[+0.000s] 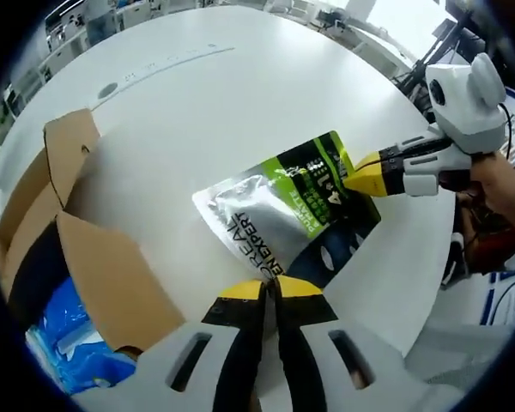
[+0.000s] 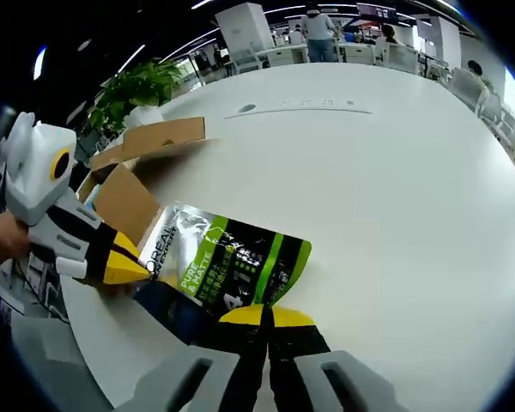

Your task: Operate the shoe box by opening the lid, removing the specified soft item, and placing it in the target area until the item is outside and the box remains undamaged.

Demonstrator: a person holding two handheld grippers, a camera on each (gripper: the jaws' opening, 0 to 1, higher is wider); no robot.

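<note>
The pouch (image 1: 296,206) was silver with a bright green band, black panels and white lettering. The shoe box (image 1: 77,249) was plain brown cardboard, with blue plastic-wrapped contents (image 1: 64,339) inside. Both grippers, left (image 1: 270,290) and right (image 2: 266,316), had yellow-tipped black fingers (image 1: 240,292) on white bodies. The tabletop (image 1: 240,103) was plain white. A potted plant (image 2: 137,86) was green.

Both cameras sit low and close over the white bench (image 1: 240,94), facing each other across the pouch (image 1: 283,210). Each view catches the opposite claw (image 1: 365,178) and the open cardboard box (image 2: 146,146).
</note>
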